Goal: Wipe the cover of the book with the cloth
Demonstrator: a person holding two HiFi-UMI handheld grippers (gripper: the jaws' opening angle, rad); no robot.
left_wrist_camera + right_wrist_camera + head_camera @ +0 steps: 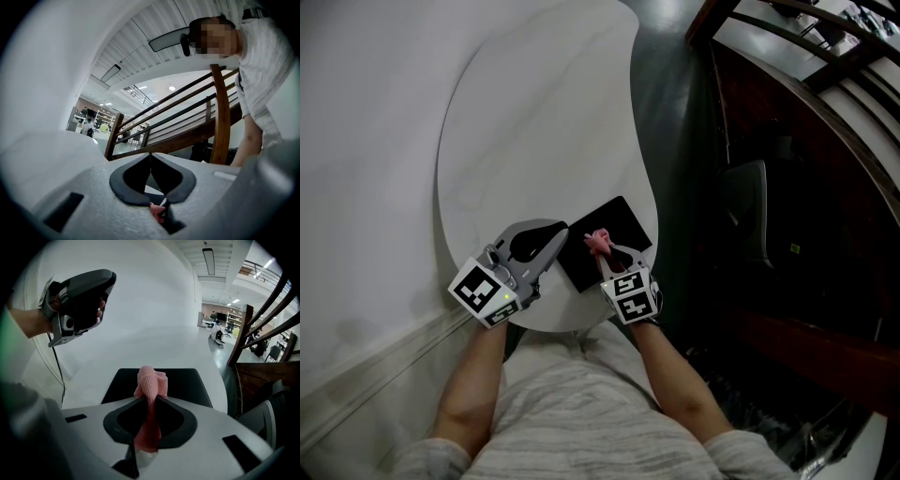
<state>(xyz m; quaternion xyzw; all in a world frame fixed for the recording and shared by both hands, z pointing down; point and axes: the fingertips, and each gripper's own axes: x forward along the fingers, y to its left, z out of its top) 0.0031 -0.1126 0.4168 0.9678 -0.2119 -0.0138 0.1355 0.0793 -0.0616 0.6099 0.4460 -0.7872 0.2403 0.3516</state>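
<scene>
The right gripper (151, 398) is clamped shut on a soft pink knitted cloth (151, 383), which bunches up above its jaw tips. Just beyond and below the cloth lies a flat black rectangular book (190, 383), set near the front edge of a smooth white rounded tabletop (534, 122). The left gripper (150, 155) has its jaws pressed together on nothing and is held just beside the book's left edge. Each gripper carries a cube with black-and-white square markers. A dark wooden stair railing (787, 56) stands to the right.
</scene>
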